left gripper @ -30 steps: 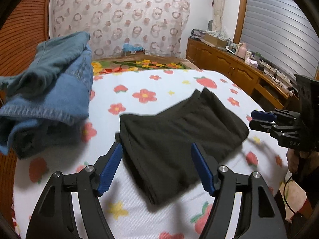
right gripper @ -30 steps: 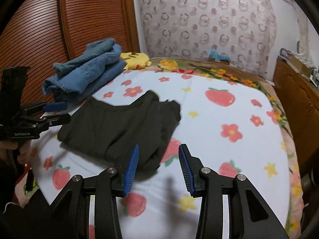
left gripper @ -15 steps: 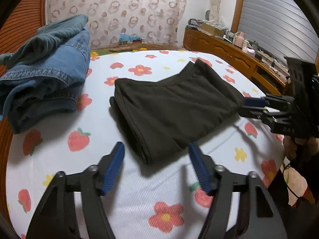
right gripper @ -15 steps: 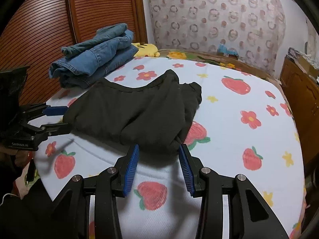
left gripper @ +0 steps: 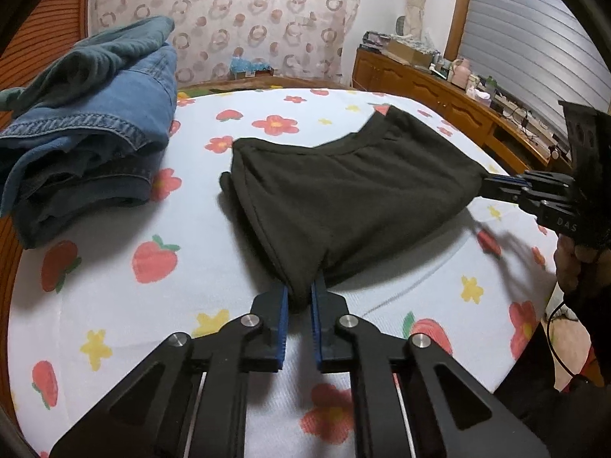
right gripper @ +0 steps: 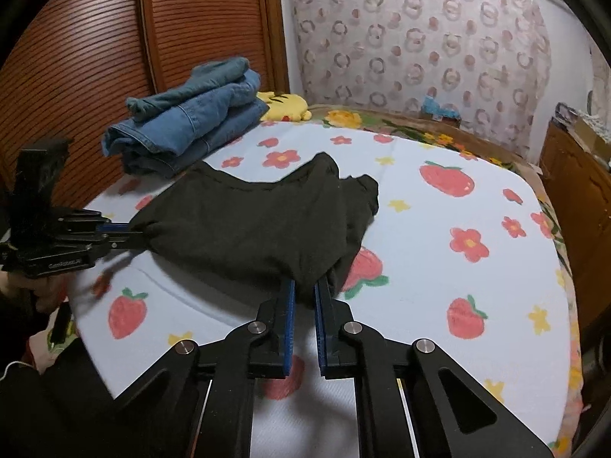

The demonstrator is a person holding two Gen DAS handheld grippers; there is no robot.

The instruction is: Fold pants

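Observation:
Folded black pants (left gripper: 343,198) (right gripper: 248,221) lie on the flowered bed sheet (left gripper: 152,305). My left gripper (left gripper: 301,294) is closing on the near corner of the pants' left end, and cloth is pinched between its blue pads. My right gripper (right gripper: 304,290) is closing on the near corner of the other end, also with cloth bunched between its pads. Each gripper shows in the other's view, the right gripper (left gripper: 496,187) and the left gripper (right gripper: 130,229), both clamped on the cloth. The near edge is pulled taut between the two.
A pile of folded blue jeans (left gripper: 88,114) (right gripper: 191,126) sits at the far left of the bed by the wooden slatted door (right gripper: 114,38). A yellow plush (right gripper: 282,105) lies behind it. A wooden cabinet (left gripper: 439,91) with clutter runs along the right. A hand (left gripper: 573,267) holds the right gripper.
Both grippers went from open around the pants' near corners to shut on the cloth. The left gripper came down toward the bed. The near edge now looks stretched.

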